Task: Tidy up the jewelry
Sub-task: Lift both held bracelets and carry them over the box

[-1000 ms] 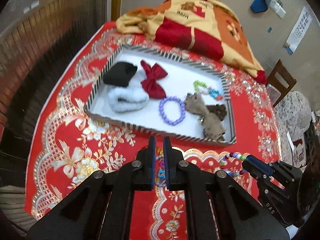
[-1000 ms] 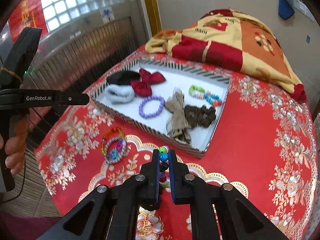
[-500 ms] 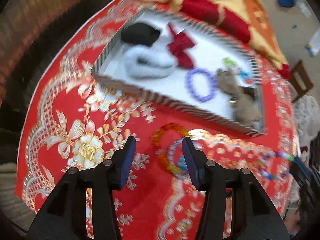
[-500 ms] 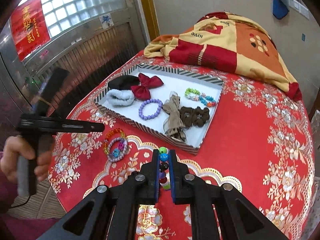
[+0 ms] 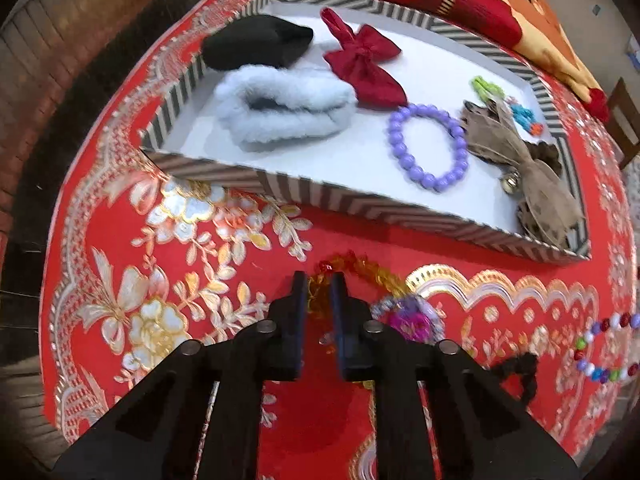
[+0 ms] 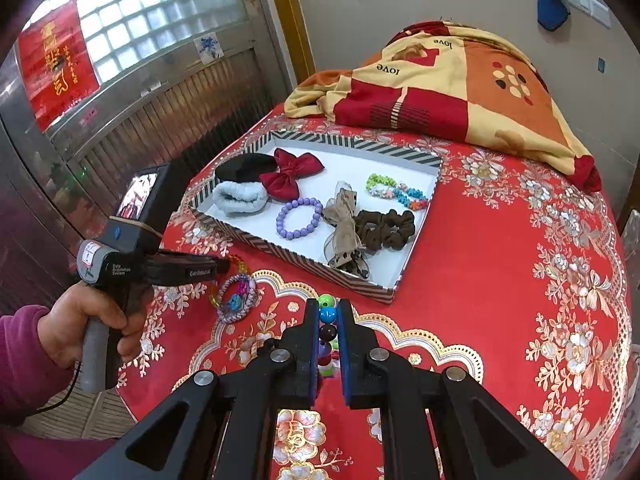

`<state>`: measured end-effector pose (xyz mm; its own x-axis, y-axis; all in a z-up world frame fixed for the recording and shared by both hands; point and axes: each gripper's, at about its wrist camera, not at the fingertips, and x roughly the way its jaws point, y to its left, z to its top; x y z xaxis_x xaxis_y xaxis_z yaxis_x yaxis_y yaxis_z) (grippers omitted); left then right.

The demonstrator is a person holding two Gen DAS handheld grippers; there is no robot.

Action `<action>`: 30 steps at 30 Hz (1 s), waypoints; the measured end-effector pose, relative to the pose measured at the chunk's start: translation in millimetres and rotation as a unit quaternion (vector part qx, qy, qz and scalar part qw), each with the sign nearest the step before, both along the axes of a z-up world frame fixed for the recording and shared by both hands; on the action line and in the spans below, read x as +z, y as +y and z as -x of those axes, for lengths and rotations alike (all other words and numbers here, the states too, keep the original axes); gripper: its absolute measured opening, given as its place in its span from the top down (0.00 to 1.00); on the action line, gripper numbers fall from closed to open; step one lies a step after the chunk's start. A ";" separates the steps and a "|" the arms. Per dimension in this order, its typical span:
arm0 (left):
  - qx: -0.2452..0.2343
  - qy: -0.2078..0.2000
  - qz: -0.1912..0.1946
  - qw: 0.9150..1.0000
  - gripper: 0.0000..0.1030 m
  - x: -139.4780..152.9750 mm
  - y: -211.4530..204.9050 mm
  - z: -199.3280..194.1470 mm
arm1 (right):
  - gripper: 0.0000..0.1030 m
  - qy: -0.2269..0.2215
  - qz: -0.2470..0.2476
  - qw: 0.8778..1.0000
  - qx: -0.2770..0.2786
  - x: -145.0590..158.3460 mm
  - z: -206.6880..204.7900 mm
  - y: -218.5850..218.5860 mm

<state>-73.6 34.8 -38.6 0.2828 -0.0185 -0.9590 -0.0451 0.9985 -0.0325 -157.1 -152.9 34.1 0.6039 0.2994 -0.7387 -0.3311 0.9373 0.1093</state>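
Observation:
My left gripper (image 5: 319,280) is low over the red cloth, its jaws narrowed around the near edge of an orange-yellow beaded bracelet (image 5: 360,266) that lies beside a purple-pink bracelet (image 5: 408,316). In the right wrist view the left gripper (image 6: 224,266) reaches that same pair of bracelets (image 6: 236,300). My right gripper (image 6: 328,312) is shut on a multicoloured bead bracelet (image 6: 327,314), held above the table; it also shows in the left wrist view (image 5: 600,344). The striped tray (image 5: 360,200) holds a purple bead bracelet (image 5: 428,146), bows and scrunchies.
A folded red and yellow blanket (image 6: 452,80) lies behind the tray (image 6: 304,252). A small black hair tie (image 5: 516,372) lies on the cloth near my left gripper. The round table drops off at the left toward a metal gate (image 6: 132,112).
My left gripper opened, dropped toward the table and moved onto the orange-yellow bracelet, then its jaws narrowed around it. My right gripper rose a little with the bead bracelet still in it.

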 end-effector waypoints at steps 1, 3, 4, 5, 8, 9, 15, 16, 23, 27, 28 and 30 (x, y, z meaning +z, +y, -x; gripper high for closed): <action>0.002 0.004 0.010 1.000 0.92 1.8 2.0 1.5 | 0.92 -0.002 -0.001 1.000 0.000 1.4 0.0 -0.1; 0.002 -0.002 0.023 1.000 0.96 11.0 6.0 5.5 | 0.92 -0.005 -0.003 1.000 0.000 3.8 0.3 -1.0; 0.003 -0.009 0.032 0.999 0.96 20.5 8.7 9.0 | 0.92 -0.007 -0.005 1.000 -0.001 5.4 0.2 -1.6; 0.002 -0.014 0.040 0.999 0.96 27.1 10.8 10.8 | 0.92 -0.009 -0.008 1.000 -0.001 6.9 0.0 -2.1; -0.008 -0.043 0.051 0.998 0.96 53.7 10.5 18.3 | 0.92 -0.015 -0.012 1.000 -0.002 11.1 -0.4 -3.3; -0.012 -0.048 0.052 0.997 0.96 59.6 10.3 19.3 | 0.92 -0.016 -0.013 1.000 -0.002 12.1 -1.0 -3.3; -0.010 -0.026 0.062 0.998 0.93 54.1 14.6 10.1 | 0.92 -0.018 -0.017 1.000 0.005 13.7 0.6 -0.7; -0.007 -0.014 0.062 0.998 0.87 47.8 14.6 9.8 | 0.92 -0.017 -0.018 1.000 0.004 12.6 1.1 -0.7; 0.027 0.016 0.041 0.999 0.60 23.8 19.0 -1.5 | 0.92 0.000 -0.017 1.000 0.000 2.8 3.5 -2.2; 0.037 0.032 0.022 0.999 0.60 12.7 23.2 -4.0 | 0.92 0.000 -0.023 1.000 -0.008 3.6 3.7 -7.0; 0.035 0.035 0.019 0.999 0.60 10.8 22.3 -4.0 | 0.92 -0.001 -0.024 1.000 -0.010 4.0 3.4 -8.4; 0.033 0.042 0.013 0.998 0.60 5.1 20.0 -4.5 | 0.92 -0.002 -0.029 0.999 -0.014 5.3 1.9 -10.8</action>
<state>-69.1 54.8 -33.5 0.2029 -0.0271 -0.9788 -0.1142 0.9921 -0.0511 -159.0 -163.7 39.4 0.6148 0.3246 -0.7188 -0.3055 0.9382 0.1624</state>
